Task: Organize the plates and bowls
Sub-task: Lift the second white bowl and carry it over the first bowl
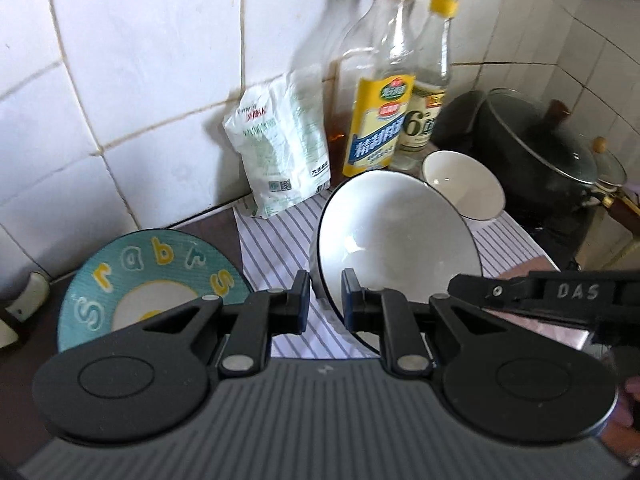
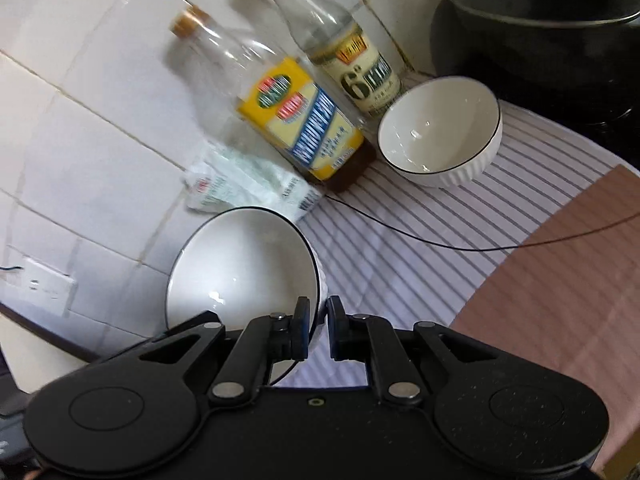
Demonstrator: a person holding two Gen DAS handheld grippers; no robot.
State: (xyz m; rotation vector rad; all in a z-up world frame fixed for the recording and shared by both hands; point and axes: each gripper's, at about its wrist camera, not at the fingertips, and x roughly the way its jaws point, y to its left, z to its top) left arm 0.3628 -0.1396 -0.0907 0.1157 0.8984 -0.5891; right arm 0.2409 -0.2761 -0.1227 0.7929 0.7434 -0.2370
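A large white bowl point(image 1: 400, 240) with a thin black rim hangs tilted above the striped cloth point(image 1: 280, 240). My left gripper point(image 1: 326, 300) is shut on its near left rim. My right gripper point(image 1: 456, 290) comes in from the right to the opposite rim. In the right wrist view the same bowl point(image 2: 240, 272) tips to the left, with my right gripper point(image 2: 319, 320) shut on its rim. A smaller ribbed white bowl point(image 1: 464, 184) point(image 2: 436, 132) stands upright at the back of the cloth. A teal plate point(image 1: 160, 276) with letters lies on the counter to the left.
Two bottles point(image 1: 380, 120) point(image 1: 428, 100) and a white bag point(image 1: 280, 152) stand against the tiled wall. A dark lidded pot point(image 1: 532, 148) point(image 2: 540, 20) sits at the right. A thin black wire point(image 2: 440, 246) crosses the cloth. A brown surface point(image 2: 560, 280) lies to the right.
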